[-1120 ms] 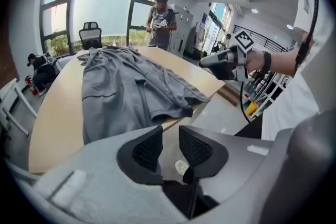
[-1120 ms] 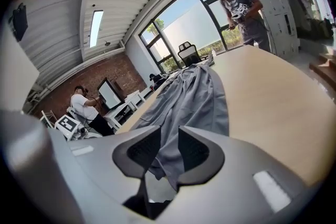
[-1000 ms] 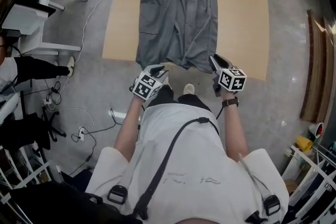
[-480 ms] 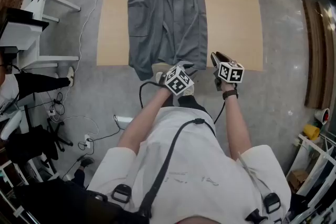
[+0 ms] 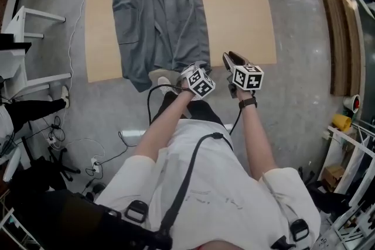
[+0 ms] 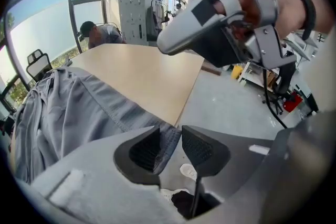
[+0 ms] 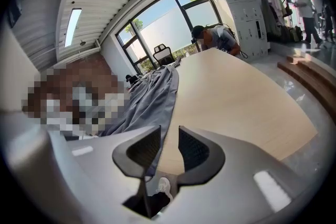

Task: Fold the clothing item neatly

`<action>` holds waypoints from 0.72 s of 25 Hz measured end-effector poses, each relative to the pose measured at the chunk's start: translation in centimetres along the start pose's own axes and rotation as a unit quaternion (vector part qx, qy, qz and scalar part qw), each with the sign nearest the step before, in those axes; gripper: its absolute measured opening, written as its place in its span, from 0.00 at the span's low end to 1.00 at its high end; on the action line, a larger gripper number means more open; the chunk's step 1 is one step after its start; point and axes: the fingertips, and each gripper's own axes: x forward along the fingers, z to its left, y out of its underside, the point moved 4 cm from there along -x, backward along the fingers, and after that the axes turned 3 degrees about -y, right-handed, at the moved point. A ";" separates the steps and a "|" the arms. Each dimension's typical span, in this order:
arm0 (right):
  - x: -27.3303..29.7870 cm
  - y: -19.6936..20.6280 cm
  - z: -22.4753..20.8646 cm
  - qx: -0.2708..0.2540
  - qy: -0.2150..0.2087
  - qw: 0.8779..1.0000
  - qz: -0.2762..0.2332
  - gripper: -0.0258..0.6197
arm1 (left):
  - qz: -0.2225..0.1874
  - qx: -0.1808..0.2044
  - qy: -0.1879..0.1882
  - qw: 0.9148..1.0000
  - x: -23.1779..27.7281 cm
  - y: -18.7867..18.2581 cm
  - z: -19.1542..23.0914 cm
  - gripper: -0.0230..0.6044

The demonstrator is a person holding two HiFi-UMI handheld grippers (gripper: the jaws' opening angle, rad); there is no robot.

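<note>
Garment (image 5: 161, 14) lies lengthwise on the desk (image 5: 240, 14), left of centre, its near hem hanging over the near edge. Left gripper (image 6: 170, 140) fingers have just been opening and stand apart around the hem's right corner. Right gripper (image 7: 169, 139) fingers stand slightly apart, empty, just right of it.

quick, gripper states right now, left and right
Left gripper: open, jaws have just been opening, garment hem between them.
Right gripper: open, gripping nothing.

Grey garment (image 5: 158, 14); tan table (image 5: 237, 6); grey floor (image 5: 296, 102).
</note>
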 end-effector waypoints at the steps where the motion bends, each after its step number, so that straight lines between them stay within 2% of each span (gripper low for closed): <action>1: -0.4 0.3 -0.1 0.002 0.001 1.000 0.000 0.20 | -0.002 -0.008 -0.004 1.000 0.1 -0.1 0.1 0.25; 2: -0.7 0.6 -0.2 0.004 0.001 1.000 -0.001 0.20 | -0.007 -0.021 -0.006 1.000 0.2 -0.4 0.3 0.25; 4: -1.1 0.9 -0.5 0.013 0.003 1.000 -0.004 0.20 | -0.020 -0.057 -0.004 0.998 0.1 -0.8 0.5 0.11; 6: -1.3 1.2 -0.6 0.021 0.002 1.000 -0.007 0.20 | -0.027 -0.100 0.003 0.995 -0.3 -0.7 0.7 0.10; 8: -1.3 1.4 -0.4 0.022 0.001 1.000 -0.010 0.20 | -0.042 -0.152 0.008 0.987 -1.6 -1.0 1.2 0.09; 11: -1.6 0.8 0.6 0.000 0.009 1.000 -0.021 0.17 | -0.092 -0.223 0.014 0.970 -5.8 -2.7 2.4 0.08; 14: -1.4 -0.2 1.8 -0.017 -0.001 0.999 -0.029 0.17 | -0.159 -0.271 0.011 0.949 -10.6 -3.6 4.2 0.08; 16: -0.7 -0.5 2.6 -0.023 -0.015 0.999 -0.027 0.17 | -0.194 -0.300 -0.006 0.934 -13.5 -2.6 6.0 0.08; 18: 0.1 -0.8 3.3 -0.029 -0.027 0.999 -0.021 0.17 | -0.217 -0.336 -0.039 0.916 -16.3 -0.2 7.9 0.08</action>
